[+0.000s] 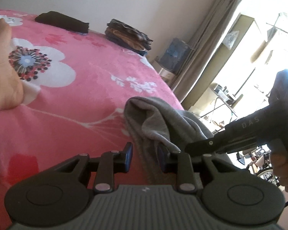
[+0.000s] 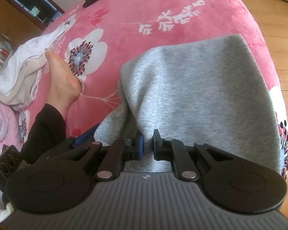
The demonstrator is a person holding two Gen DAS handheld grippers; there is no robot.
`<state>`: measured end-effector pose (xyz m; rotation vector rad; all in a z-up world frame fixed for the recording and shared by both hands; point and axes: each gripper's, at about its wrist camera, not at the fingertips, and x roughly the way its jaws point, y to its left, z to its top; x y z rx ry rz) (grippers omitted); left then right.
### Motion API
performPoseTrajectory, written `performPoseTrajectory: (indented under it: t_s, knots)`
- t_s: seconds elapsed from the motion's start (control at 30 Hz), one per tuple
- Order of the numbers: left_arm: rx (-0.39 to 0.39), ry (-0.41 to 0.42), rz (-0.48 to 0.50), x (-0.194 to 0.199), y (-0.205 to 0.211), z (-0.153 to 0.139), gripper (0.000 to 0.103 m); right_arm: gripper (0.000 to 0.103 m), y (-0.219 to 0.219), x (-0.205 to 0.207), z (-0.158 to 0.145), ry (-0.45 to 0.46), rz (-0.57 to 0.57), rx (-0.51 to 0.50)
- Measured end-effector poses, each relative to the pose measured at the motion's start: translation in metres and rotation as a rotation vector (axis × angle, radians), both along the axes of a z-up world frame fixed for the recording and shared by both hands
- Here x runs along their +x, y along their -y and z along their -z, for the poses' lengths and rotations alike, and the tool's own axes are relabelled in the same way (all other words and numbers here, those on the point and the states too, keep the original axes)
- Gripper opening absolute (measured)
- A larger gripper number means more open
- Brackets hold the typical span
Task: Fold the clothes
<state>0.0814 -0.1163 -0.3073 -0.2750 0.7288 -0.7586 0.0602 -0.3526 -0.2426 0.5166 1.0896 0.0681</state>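
Note:
A grey sweatshirt-like garment (image 2: 201, 88) lies bunched near the foot edge of the pink flowered bedspread (image 2: 144, 3). In the right wrist view my right gripper (image 2: 147, 145) is shut on a raised fold of it, the blue pads pinching the cloth. The left wrist view shows my left gripper (image 1: 145, 157) with its jaws a little apart around a thick hanging fold of the same grey garment (image 1: 159, 120), which fills the gap. The right gripper (image 1: 190, 147) reaches in from the right, held by a hand. One of the left gripper's blue pads (image 2: 84, 136) shows under the garment's left edge.
A person's bare foot (image 2: 63, 80) rests on the bed to the left, beside a pile of white and cream clothes (image 2: 23, 67). A folded black garment (image 1: 61, 22) and a stack of folded dark clothes (image 1: 128, 36) sit by the far wall. Wooden floor (image 2: 278, 38) borders the bed.

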Motion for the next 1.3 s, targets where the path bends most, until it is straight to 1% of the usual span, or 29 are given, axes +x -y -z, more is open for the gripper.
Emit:
performPoseTrajectory:
  t_s: [0.13,0.23,0.37,0.4,0.57,0.77,0.93,1.2,1.3]
  knots:
    - [-0.013,0.018,0.019,-0.002,0.007,-0.003,0.03,0.008,0.003,-0.003,-0.006,0.009,0.008,0.004]
    - [-0.024,0.034,0.024,-0.002,0.008,-0.006,0.033,0.008,0.002,-0.004,-0.01,0.015,0.01,0.004]
    - [-0.014,0.056,0.039,-0.001,0.013,-0.008,0.036,0.008,-0.001,-0.002,-0.012,0.019,-0.002,-0.002]
    - [0.0,0.069,0.049,-0.001,0.016,-0.008,0.037,0.008,-0.002,-0.002,-0.012,0.019,-0.005,-0.003]
    - [0.098,0.127,0.094,-0.004,0.034,-0.006,0.037,0.008,-0.003,-0.001,-0.013,0.018,-0.007,-0.008]
    - [0.183,0.164,0.129,-0.008,0.051,0.005,0.037,0.008,-0.001,-0.003,-0.016,0.025,-0.004,0.0]
    - [0.282,0.203,0.157,-0.012,0.06,0.016,0.038,0.008,0.0,-0.004,-0.016,0.03,-0.01,0.028]
    - [0.318,0.244,0.163,-0.017,0.064,0.023,0.04,0.009,-0.013,0.013,-0.006,-0.008,-0.084,0.004]
    - [0.321,0.234,0.164,-0.017,0.063,0.023,0.04,0.009,-0.02,0.022,0.005,-0.035,-0.118,-0.016]
